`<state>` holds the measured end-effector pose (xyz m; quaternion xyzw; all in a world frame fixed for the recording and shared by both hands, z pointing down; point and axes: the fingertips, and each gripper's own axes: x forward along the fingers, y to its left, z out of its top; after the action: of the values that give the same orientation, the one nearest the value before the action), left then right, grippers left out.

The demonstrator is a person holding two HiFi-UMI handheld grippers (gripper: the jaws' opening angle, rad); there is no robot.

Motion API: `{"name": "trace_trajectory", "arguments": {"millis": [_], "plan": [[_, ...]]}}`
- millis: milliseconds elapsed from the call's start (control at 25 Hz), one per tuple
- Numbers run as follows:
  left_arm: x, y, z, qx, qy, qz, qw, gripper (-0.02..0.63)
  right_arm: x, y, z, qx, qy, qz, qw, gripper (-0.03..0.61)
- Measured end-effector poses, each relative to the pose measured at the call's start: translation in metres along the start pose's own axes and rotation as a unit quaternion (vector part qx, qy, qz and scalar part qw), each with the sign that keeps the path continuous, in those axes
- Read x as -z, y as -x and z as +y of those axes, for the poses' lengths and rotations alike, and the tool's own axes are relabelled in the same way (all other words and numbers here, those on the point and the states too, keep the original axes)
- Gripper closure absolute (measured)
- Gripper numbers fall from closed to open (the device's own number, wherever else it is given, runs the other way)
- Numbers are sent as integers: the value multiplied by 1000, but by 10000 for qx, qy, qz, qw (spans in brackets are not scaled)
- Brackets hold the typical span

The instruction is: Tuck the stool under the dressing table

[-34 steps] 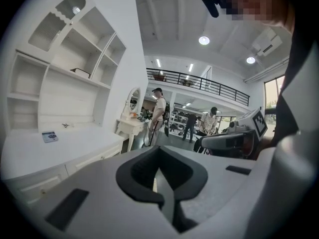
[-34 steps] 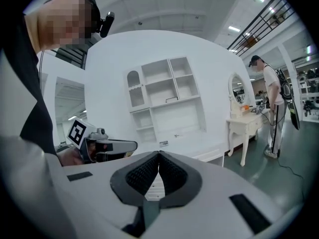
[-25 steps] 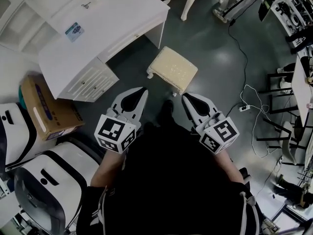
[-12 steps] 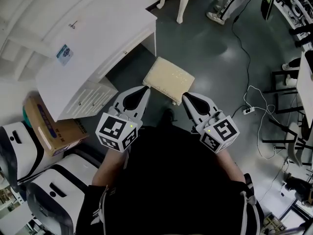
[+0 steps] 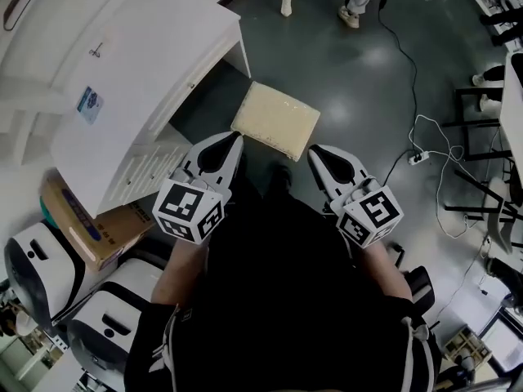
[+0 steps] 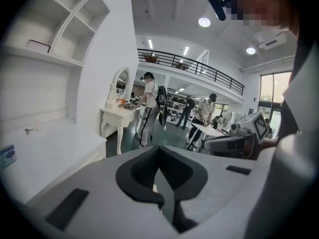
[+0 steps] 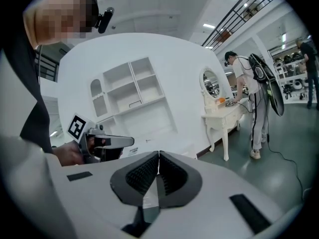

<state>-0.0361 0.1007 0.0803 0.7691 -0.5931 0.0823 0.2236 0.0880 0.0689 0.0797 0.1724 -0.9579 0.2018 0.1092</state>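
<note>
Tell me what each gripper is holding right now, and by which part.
Nothing is held. The left gripper and the right gripper are both shut on nothing; the stool sits ungripped just ahead of them.

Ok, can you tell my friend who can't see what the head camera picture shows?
Seen from above, a small cream stool stands on a dark floor beside a white dressing table, not yet under it. The left gripper and the right gripper, both shut and empty, point at the stool's near edge.
</note>
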Motion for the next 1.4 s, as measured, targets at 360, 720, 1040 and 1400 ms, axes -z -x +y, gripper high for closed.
{"name": "trace_trajectory", "arguments": {"millis": [360,720,1040,1400], "plan": [[5,-29,56,704,-170,457,9963,607,16,-40,-27,1081,-507,-14,9928,558],[33,-54,106,1239,-106,1115,9859,607,24,-82,-9,1614,-837,-93,9833,558],[37,-111,102,1317,-176,1289,9827,607,64,-77,-56,1890,-1256,0,9739,558],[108,-167,100,1482,-322,2041,9671,607,121,-91,-119,2017,-1594,-87,9664,558]]}}
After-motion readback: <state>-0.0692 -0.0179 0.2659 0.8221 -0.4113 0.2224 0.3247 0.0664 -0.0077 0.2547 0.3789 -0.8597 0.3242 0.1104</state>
